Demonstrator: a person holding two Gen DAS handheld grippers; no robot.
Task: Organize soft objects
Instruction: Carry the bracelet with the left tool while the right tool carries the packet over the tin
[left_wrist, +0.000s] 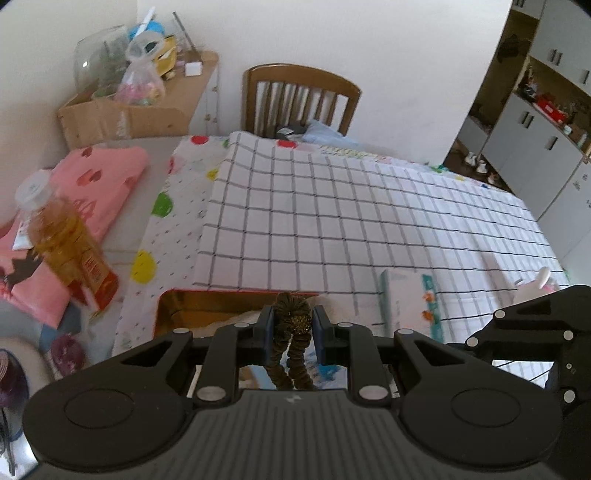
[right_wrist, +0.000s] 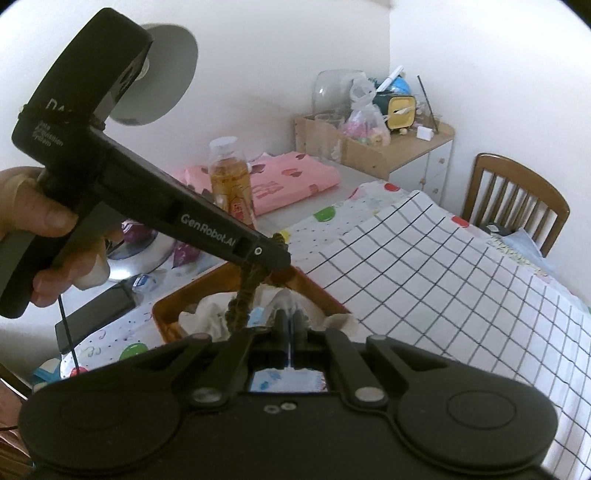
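A: What did my left camera show?
B: My left gripper (left_wrist: 292, 325) grasped the brown scrunchie (left_wrist: 290, 314) above the orange box (left_wrist: 166, 314).

A: And the right camera?
B: My right gripper (right_wrist: 291, 325) was clenched, empty, beside the hanging scrunchie (right_wrist: 240, 299).

The left claw (right_wrist: 275, 254) carries the only readable print, seen from the right wrist. "GenRobot.AI" runs in white along its black arm, just above the orange box (right_wrist: 317, 291). Small white words near its handle are too blurred to read. The bottle's (right_wrist: 231, 177) red label lettering is illegible.
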